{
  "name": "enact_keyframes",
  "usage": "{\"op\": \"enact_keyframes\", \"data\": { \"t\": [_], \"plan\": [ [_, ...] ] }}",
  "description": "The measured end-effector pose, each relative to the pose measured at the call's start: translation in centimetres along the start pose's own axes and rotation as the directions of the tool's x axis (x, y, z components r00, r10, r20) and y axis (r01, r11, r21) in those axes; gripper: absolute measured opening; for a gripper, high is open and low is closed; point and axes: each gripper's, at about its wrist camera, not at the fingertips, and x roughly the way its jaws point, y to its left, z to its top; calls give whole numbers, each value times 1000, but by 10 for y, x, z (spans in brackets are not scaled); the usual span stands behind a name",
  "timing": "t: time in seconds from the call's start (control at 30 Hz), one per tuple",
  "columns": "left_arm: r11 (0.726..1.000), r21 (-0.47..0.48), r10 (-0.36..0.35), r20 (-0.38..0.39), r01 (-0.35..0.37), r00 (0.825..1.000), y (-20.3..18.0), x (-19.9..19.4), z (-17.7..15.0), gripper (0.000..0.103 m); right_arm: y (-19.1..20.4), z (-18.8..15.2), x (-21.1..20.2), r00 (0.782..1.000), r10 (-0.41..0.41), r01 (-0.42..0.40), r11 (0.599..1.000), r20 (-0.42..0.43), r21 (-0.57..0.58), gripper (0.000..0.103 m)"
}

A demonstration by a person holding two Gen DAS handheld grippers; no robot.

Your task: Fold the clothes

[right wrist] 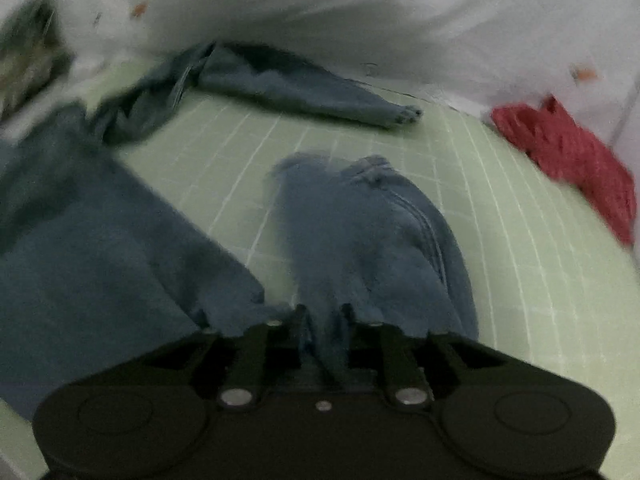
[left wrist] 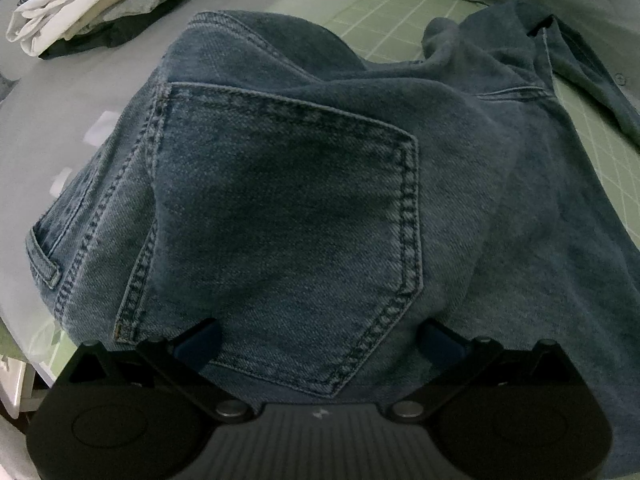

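Two grippers are engaged: the left gripper spread wide over heavy, limp jeans, right gripper narrowed on a denim fold; seams are judged best gripped

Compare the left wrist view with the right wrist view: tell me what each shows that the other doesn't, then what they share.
Only the left wrist view shows the jeans' back pocket, a pile of folded clothes at the far left, and the left gripper with jaws spread wide over the denim.

Only the right wrist view, which is blurred, shows a red cloth at the right edge, a jeans leg end lying farther off, and the right gripper with jaws close together around a bunch of denim.

Both show the blue jeans on the green grid mat.
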Motion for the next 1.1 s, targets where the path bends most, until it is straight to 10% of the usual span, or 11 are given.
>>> {"op": "enact_keyframes", "data": {
  "t": [0.23,0.6,0.67,0.73,1.1],
  "plan": [
    [1000,2,-2,8,2,1000,-3,-1,-5,103,-65,6,-24,995,-17,-18,936,95,353,44],
    [1000,0,-1,-1,1,1000,-10,-3,-8,103,-38,19,24,994,81,-67,984,-79,166,43],
    [1000,-1,-1,0,1,1000,-12,-4,-9,103,-36,16,27,992,67,-50,985,-104,164,36],
    [1000,-2,-1,1,1,1000,-13,-4,-11,103,-37,14,26,993,45,-27,986,-107,166,1],
    [1000,-4,-2,0,2,1000,-22,-8,-21,103,-87,-1,-4,1000,17,-13,924,-6,382,7]
  ]
}}
